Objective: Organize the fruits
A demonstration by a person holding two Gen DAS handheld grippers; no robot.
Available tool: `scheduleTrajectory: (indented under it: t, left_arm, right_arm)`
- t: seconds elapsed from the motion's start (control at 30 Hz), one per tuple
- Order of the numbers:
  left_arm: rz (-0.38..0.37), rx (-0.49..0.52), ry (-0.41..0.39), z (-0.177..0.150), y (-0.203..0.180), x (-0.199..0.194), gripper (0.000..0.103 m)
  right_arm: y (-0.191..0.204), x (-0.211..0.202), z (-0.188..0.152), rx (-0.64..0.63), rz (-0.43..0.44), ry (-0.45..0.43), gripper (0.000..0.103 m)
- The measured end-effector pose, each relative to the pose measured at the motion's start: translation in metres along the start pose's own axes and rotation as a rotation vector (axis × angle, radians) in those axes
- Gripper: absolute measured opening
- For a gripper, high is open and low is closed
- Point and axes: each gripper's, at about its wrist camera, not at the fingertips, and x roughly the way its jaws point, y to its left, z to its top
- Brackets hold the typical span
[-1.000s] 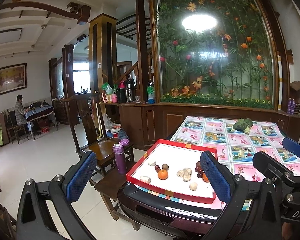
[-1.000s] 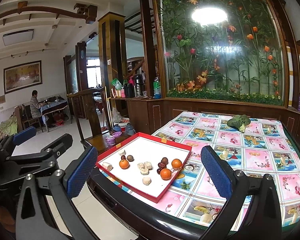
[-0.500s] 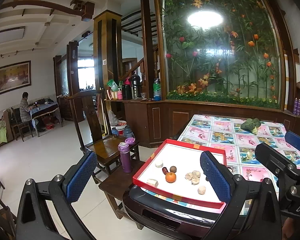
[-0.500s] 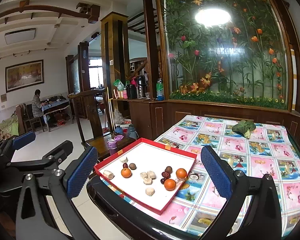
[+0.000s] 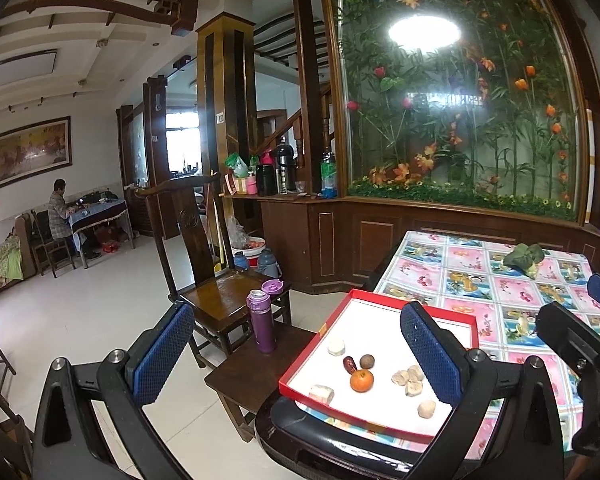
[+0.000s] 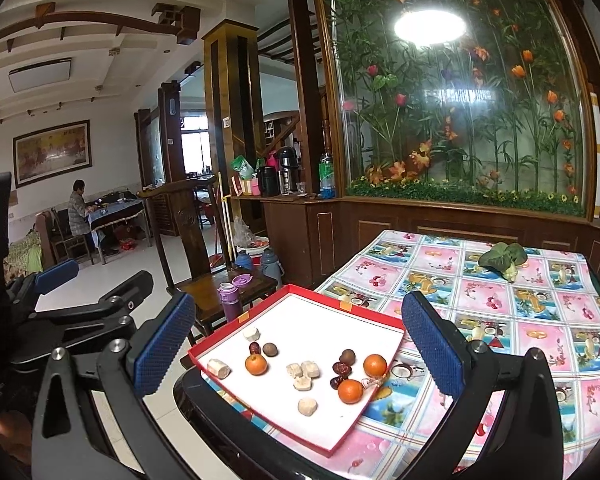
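Currently both grippers are hovering short of the near edge of the table with the pink patterned fruit-print cloth (image 6: 500,304), neither one gripping anything. The right gripper (image 6: 296,344) is standing released, its blue ribbed pads wide apart, and the shallow red-rimmed cardboard tray with a white floor (image 6: 328,308) is lying straight ahead of it and a little below, framed between its two fingers. The left gripper (image 5: 296,354) is likewise spread and empty, but the tray (image 5: 384,320) is sitting toward its right finger, so the right hand looks the nearer and better lined up. Inside the tray, small round orange tangerines (image 6: 350,391), dark red dates (image 6: 342,368), brown round longans (image 6: 347,356) and pale lumpy pieces (image 6: 307,406) are lying scattered and mixed. The tray's long axis is running from near right to far left, so a reach forward and down from the right seems the likely next move.
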Motion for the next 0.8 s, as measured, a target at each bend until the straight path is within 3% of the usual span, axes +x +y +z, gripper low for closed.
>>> scheduleTrajectory:
  t: [0.8]
  left_arm:
    - [-0.007, 0.005, 0.057, 0.023, -0.023, 0.06, 0.103]
  right_arm:
    - [-0.032, 0.06, 0.015, 0.023, 0.004, 0.068, 0.103]
